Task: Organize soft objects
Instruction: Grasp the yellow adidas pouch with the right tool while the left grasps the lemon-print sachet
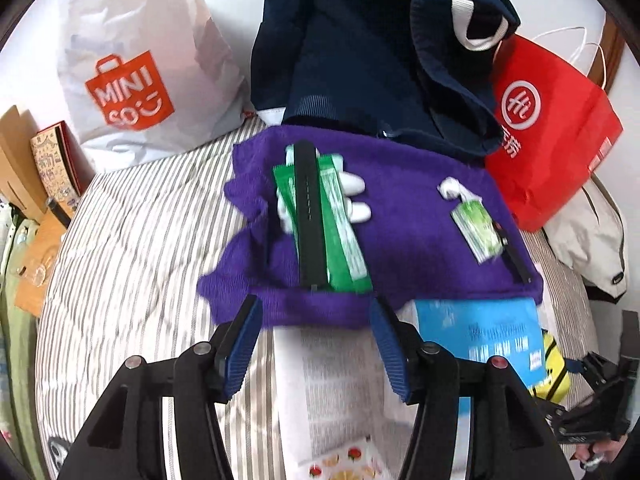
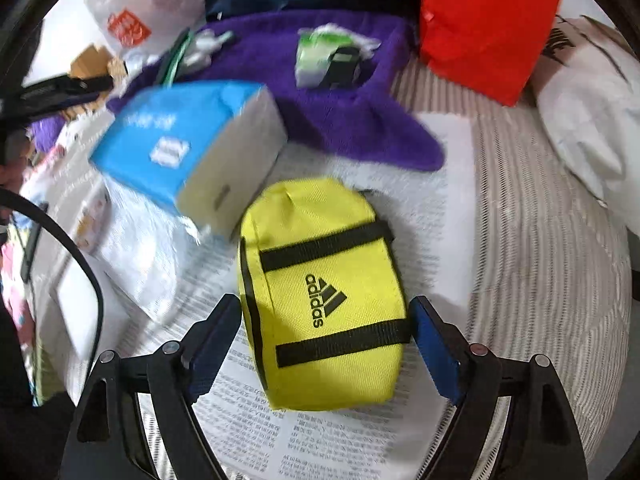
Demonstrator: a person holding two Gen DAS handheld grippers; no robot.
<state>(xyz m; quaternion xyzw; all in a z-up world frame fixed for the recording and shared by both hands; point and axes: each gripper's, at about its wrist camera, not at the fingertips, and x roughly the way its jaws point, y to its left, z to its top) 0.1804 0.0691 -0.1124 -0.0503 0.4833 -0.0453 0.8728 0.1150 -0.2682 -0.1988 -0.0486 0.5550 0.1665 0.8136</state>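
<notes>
A purple fuzzy cloth [image 1: 400,216] lies on the striped bed, with green packets and a black strap [image 1: 308,216] and a small green packet [image 1: 478,228] on it. My left gripper [image 1: 316,320] is open, its blue pads on either side of the cloth's near edge. A yellow Adidas pouch [image 2: 324,300] lies on printed paper. My right gripper [image 2: 326,332] is open, its pads on either side of the pouch; I cannot tell if they touch it. The cloth also shows in the right wrist view [image 2: 352,112]. A dark navy garment [image 1: 372,48] lies behind the cloth.
A blue and white box [image 2: 188,148] sits left of the pouch. A red bag [image 1: 552,128] stands at right, a white Miniso bag [image 1: 136,64] at left. Printed paper sheets [image 2: 320,432] cover the striped bedding [image 1: 132,248]. A white pillow [image 2: 592,120] lies far right.
</notes>
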